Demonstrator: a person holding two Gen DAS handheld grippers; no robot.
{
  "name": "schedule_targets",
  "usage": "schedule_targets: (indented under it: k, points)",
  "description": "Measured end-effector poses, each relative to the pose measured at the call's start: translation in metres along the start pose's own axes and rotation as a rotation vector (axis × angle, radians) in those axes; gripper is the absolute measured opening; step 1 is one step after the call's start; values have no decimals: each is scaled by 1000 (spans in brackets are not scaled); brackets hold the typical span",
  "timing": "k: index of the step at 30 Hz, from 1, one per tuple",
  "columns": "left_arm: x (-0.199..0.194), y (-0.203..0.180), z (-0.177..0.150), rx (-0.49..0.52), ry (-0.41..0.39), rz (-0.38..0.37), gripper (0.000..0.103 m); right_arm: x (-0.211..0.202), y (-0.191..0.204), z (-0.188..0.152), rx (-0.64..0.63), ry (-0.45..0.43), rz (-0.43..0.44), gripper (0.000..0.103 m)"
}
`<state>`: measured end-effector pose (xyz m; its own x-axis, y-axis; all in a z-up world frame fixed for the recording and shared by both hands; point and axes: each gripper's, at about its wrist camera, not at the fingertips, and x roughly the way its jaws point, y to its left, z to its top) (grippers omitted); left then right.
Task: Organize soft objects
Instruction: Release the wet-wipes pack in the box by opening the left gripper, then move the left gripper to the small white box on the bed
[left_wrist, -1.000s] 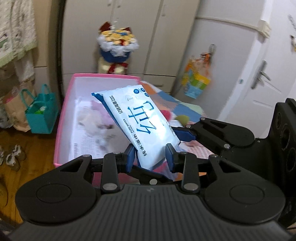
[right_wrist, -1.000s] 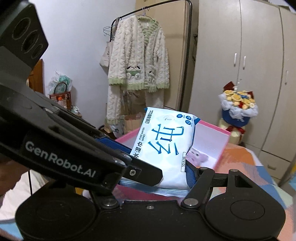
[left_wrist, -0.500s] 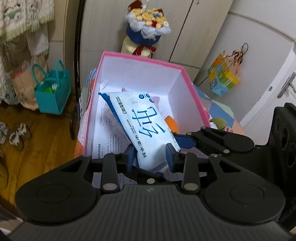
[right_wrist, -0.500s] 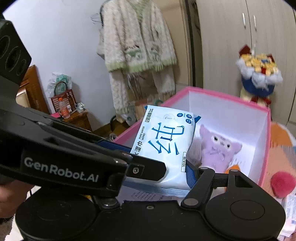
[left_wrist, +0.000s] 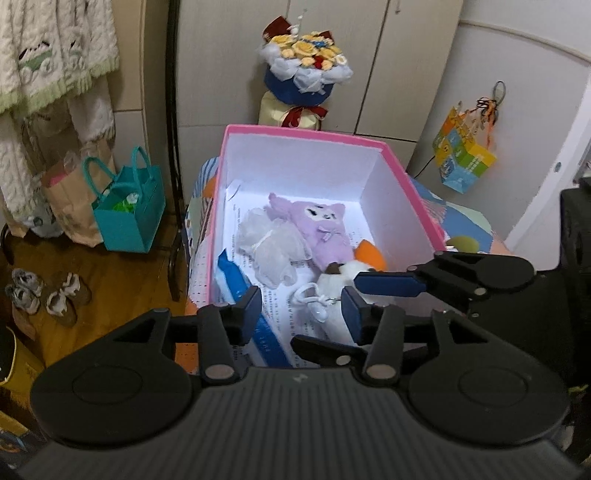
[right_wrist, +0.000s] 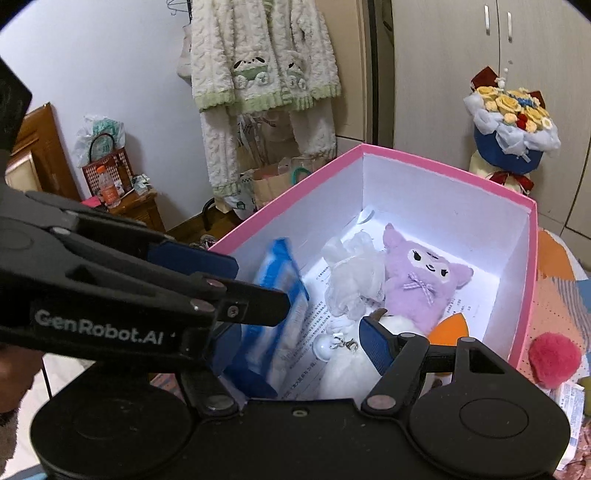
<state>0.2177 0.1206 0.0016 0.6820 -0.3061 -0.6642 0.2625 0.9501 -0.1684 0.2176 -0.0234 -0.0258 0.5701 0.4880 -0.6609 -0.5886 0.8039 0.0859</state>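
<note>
Left tool (left_wrist: 301, 308): jaws were opening, nothing pinched between the pads, aimed down into the pink box (left_wrist: 306, 130). Right tool (right_wrist: 295, 325): jaws stood apart, not gripping anything.

Wet wipes pack (right_wrist: 282, 295) was in the box, on edge, leaning by the near-left wall, clear of both tools; slightly blurred. In the left wrist view only its blue edge showed, just past the left finger (left_wrist: 248, 304).

White plush (left_wrist: 334, 290) with an orange part and a small keyring lay at the near end of the box floor, right under both tools. Beyond it, a white mesh puff (left_wrist: 266, 245), touching the purple plush (left_wrist: 323, 230) on its right. All sat on printed paper sheets (right_wrist: 314, 343) lining the bottom.

Outside the box, right wrist view: a red pompom (right_wrist: 554, 356) just beside the right wall, on a patterned cover.

Farther back: teal bag (left_wrist: 127, 210) and shoes (left_wrist: 44, 295) on the wood floor, flower bouquet (left_wrist: 304, 72) behind the box against the wardrobe, knit cardigan (right_wrist: 264, 55) hanging from a rack.
</note>
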Motion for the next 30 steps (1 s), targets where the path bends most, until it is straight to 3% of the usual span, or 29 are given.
schedule_targets:
  k: [12, 21, 30]
  points:
    - [-50, -25, -7, 68, -98, -32, 56, -48, 12, -4, -71, -28, -67, 75]
    - [-76, -46, -19, 105, -116, -67, 58, -89, 12, -17, -98, -60, -108, 75]
    - [-97, -81, -29, 154, -164, -118, 59, -140, -6, -59, -104, -107, -161, 76]
